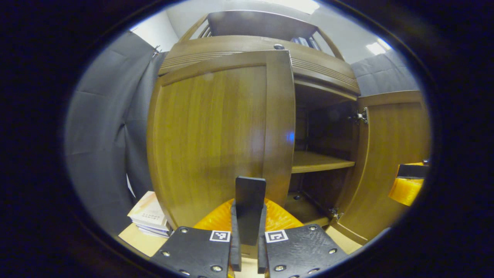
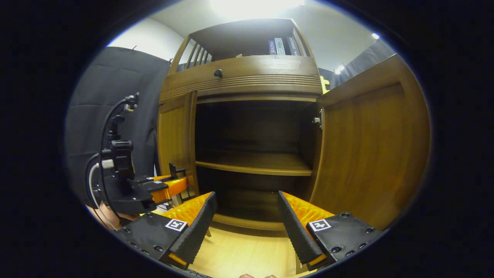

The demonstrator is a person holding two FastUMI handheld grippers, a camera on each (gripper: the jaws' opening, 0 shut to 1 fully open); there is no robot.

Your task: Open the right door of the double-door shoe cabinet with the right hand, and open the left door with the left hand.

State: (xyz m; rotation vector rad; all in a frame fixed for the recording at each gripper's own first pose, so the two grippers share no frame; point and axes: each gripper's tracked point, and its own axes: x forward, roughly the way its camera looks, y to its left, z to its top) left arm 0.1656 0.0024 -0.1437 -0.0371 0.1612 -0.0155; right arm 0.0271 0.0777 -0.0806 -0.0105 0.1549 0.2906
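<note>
The wooden shoe cabinet (image 2: 247,77) stands right in front of me. Its right door (image 2: 366,146) is swung wide open, seen also in the left gripper view as the right door (image 1: 393,154). The left door (image 1: 208,135) is ajar, and the left door (image 2: 175,131) shows edge-on in the right gripper view. My left gripper (image 1: 250,193) is shut, its tips close in front of that door's inner stile, nothing visibly between them. It shows as the left gripper (image 2: 175,185) low beside the door's edge. My right gripper (image 2: 246,196) is open before the cabinet's dark inside, holding nothing.
Inside, a shelf (image 2: 254,162) crosses the cabinet at mid height. A drawer knob (image 2: 218,72) sits above the doors, and books (image 2: 281,46) stand on top. A stack of books (image 1: 150,218) lies on the floor left of the cabinet. Light wooden floor (image 2: 239,251) runs below.
</note>
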